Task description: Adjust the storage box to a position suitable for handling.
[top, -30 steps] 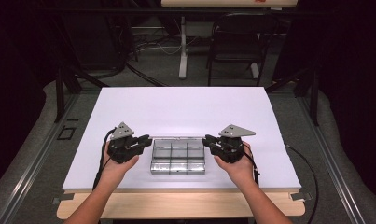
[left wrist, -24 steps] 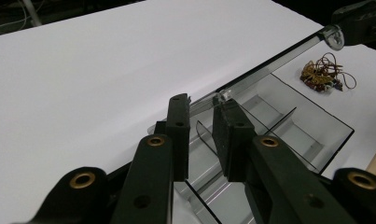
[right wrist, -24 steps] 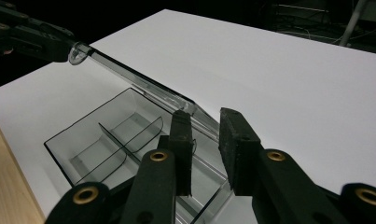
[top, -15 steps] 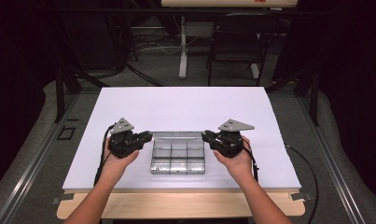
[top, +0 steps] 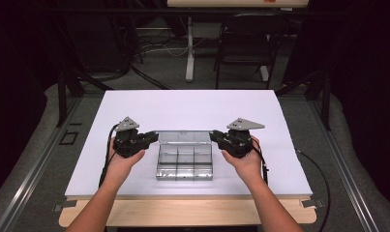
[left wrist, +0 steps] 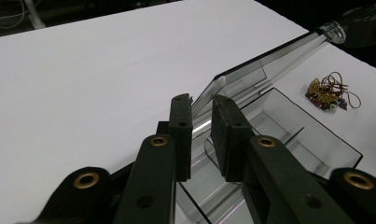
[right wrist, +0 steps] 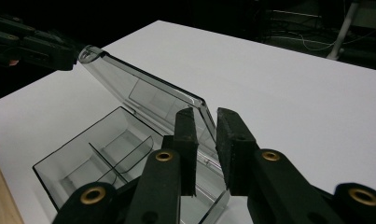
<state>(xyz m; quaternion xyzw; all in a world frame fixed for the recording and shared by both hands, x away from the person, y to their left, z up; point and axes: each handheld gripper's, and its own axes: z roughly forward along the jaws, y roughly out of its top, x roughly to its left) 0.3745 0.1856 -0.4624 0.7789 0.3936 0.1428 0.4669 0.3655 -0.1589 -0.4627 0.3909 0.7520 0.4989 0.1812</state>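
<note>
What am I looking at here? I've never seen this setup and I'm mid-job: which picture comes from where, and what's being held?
There is no machine arm: a person holds a two-jaw tool in each hand. The high view looks down from above, with the left gripper at its left and the right gripper at its right. The other two pictures come from cameras riding on the grippers, each looking along its own black jaws. On the white table lies a clear compartment box; the compartments in sight look empty. Its lid is tilted up, one end between each gripper's jaws. The left jaws are shut on it; the right jaws have just been closing on it. Beside the box lies a small tangle of cord.
</note>
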